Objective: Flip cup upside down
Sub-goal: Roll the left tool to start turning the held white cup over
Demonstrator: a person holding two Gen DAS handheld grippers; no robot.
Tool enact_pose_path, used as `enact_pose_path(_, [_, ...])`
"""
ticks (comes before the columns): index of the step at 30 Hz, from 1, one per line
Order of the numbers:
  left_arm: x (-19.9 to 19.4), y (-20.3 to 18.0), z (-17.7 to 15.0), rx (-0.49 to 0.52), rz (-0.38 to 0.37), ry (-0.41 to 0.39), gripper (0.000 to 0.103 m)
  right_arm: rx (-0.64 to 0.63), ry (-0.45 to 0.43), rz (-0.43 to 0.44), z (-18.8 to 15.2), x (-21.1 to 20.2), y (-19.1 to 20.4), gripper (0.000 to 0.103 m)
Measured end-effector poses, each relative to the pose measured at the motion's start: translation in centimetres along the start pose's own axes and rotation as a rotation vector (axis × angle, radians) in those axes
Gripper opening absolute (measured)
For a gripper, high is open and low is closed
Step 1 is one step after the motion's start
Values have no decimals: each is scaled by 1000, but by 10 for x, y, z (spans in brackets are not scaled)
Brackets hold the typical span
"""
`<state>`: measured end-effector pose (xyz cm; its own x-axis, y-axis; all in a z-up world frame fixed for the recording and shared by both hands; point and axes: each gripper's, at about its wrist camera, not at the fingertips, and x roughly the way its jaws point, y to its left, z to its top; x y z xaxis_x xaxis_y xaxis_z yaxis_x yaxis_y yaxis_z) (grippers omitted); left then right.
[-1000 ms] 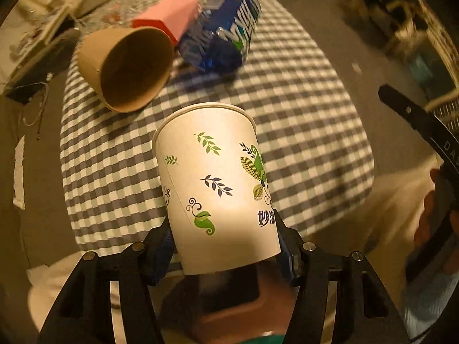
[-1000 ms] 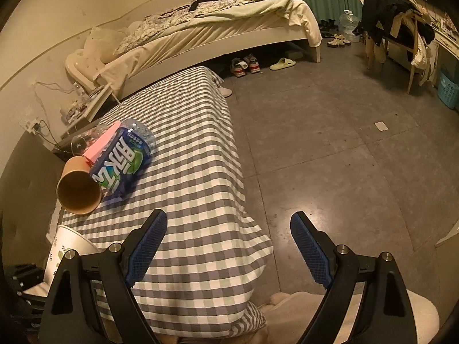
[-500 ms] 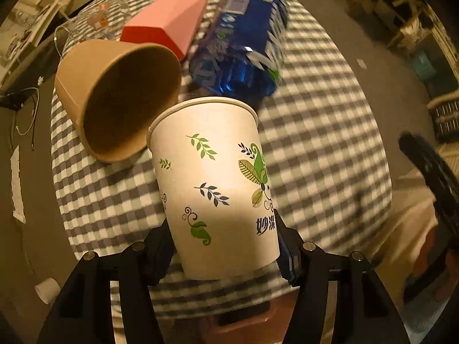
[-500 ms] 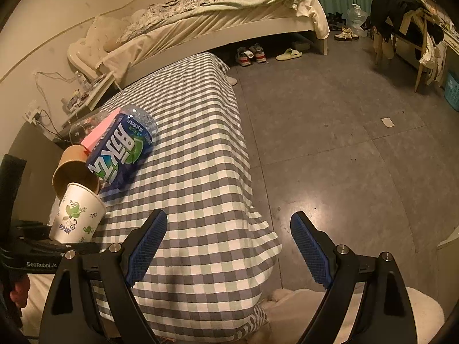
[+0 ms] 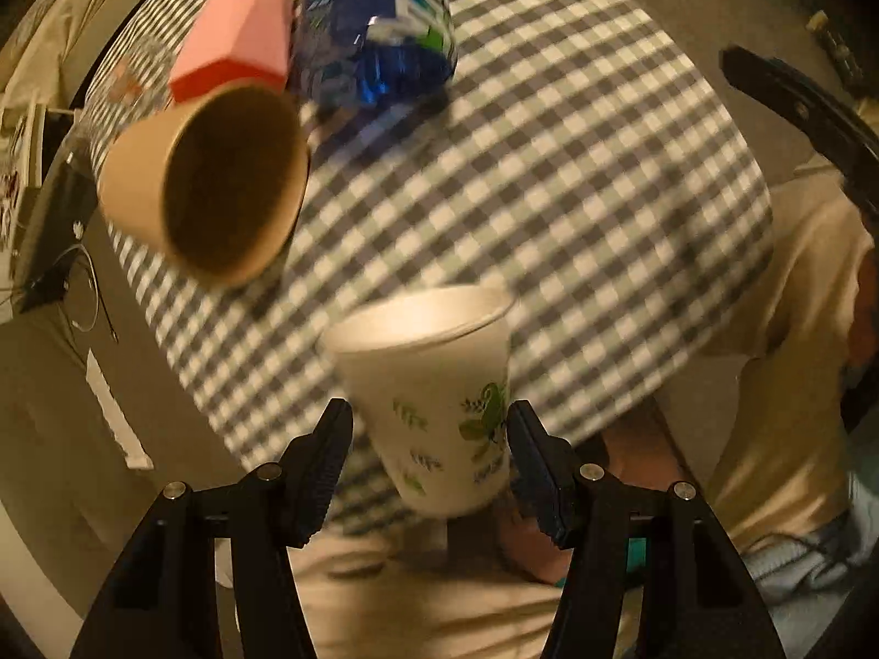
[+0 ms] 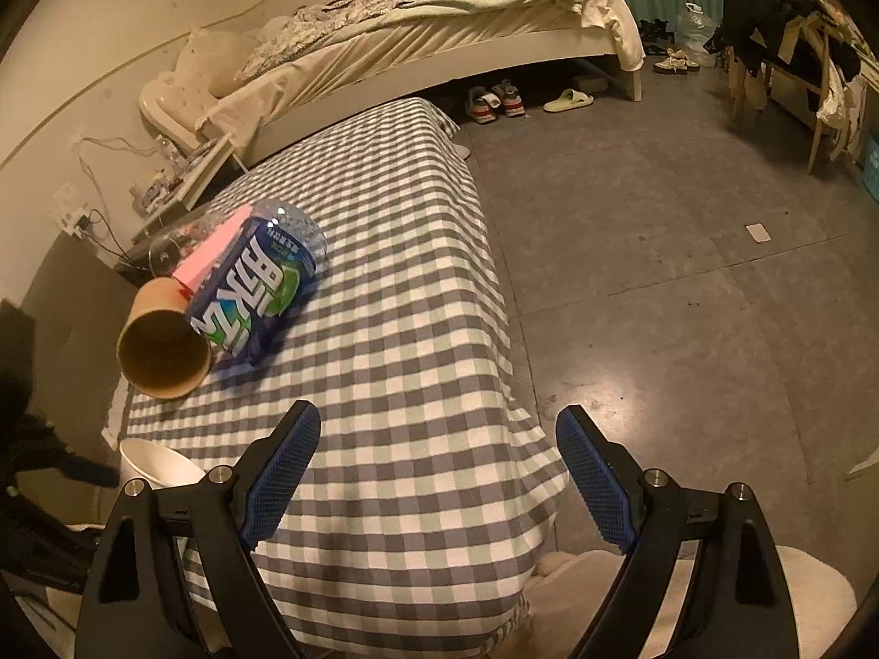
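A white paper cup with green leaf prints (image 5: 439,406) stands mouth up at the near edge of the checked tablecloth (image 5: 549,192). It sits between the fingers of my left gripper (image 5: 428,428), whose jaws are open with a gap on each side of the cup. The image is blurred. The cup's rim also shows in the right wrist view (image 6: 159,464), low left. My right gripper (image 6: 439,472) is open and empty above the table's near right part.
A brown paper cup (image 5: 214,192) lies on its side, mouth toward me. Behind it lie a pink box (image 5: 241,49) and a blue-labelled bottle (image 5: 379,16). A bed (image 6: 439,16), shoes and a chair (image 6: 780,44) stand on the grey floor beyond.
My left gripper has opened and let go of the white cup, which now stands lower and nearer on the table edge. The right gripper has barely moved.
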<state>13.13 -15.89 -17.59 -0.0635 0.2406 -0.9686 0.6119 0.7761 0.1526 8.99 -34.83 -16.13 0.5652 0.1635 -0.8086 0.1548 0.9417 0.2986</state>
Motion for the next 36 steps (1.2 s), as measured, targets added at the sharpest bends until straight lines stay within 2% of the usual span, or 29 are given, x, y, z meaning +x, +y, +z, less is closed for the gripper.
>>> enact_pose_path(3, [-6,6,28,-26,-13,-29,61,15,2,5,2,1,-4,88])
enact_pose_path(6, [-19,11,32,-57,-49,-102,61,29,3,3,3,0,-10,88])
enact_pose_path(9, [-24,11,-3,-118,-87,-172,63,45,6,-5,2,1,-17,88])
enact_pose_path(13, [-12,24,-42,-280,-135,-303,63,53,4,-12,2,0,-21,88])
enact_pose_path(18, [8,26,-68,-448,-194,-401,63,34,8,-23,0,2,-17,88])
enact_pose_path(22, [14,28,-74,-493,-146,-502,63,3,8,-38,-2,3,-7,88])
enact_pose_path(23, [17,27,-84,-493,-135,-524,62,-2,8,-40,-2,3,-6,88])
enact_pose_path(25, [15,17,-90,-478,-123,-552,56,-19,7,-50,-4,4,0,88])
enact_pose_path(28, [14,16,-88,-434,-117,-582,56,-30,7,-55,-4,5,3,88])
enact_pose_path(32, [-12,18,-85,-408,-128,-578,56,-33,7,-60,-4,5,3,88])
enact_pose_path(34, [-18,24,-80,-391,-135,-537,56,-30,7,-59,-4,6,3,88])
enact_pose_path(36, [-24,27,-79,-352,-122,-433,56,-28,8,-57,-4,6,3,88])
